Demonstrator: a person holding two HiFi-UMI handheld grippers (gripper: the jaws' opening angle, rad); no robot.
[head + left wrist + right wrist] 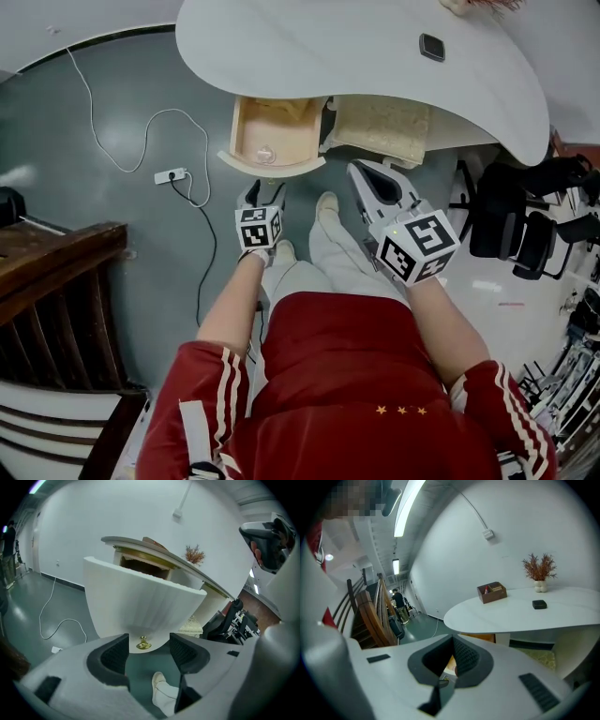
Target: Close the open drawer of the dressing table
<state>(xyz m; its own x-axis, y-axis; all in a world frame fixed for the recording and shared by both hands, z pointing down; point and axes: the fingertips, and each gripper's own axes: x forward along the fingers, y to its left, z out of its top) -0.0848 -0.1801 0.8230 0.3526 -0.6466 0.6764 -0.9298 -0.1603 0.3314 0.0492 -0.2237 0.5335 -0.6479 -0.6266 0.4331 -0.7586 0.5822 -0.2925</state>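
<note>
The white dressing table (328, 47) has its left drawer (272, 141) pulled out, wooden inside, with a curved white front (140, 606) and a small brass knob (143, 644). My left gripper (262, 193) hangs just in front of the drawer front. In the left gripper view it (147, 652) stands open, with the knob showing in the gap and neither pad touching it. My right gripper (366, 174) is held to the right, below the table's edge and higher than the left one. In its own view the jaws (449, 660) are shut with nothing between them.
A beige-fronted compartment (380, 127) sits right of the open drawer. The person's legs and white shoes (324, 206) stand under the grippers. A power strip with a cable (172, 174) lies on the floor to the left, near a wooden staircase (56, 281). Black office chairs (506, 216) stand at the right.
</note>
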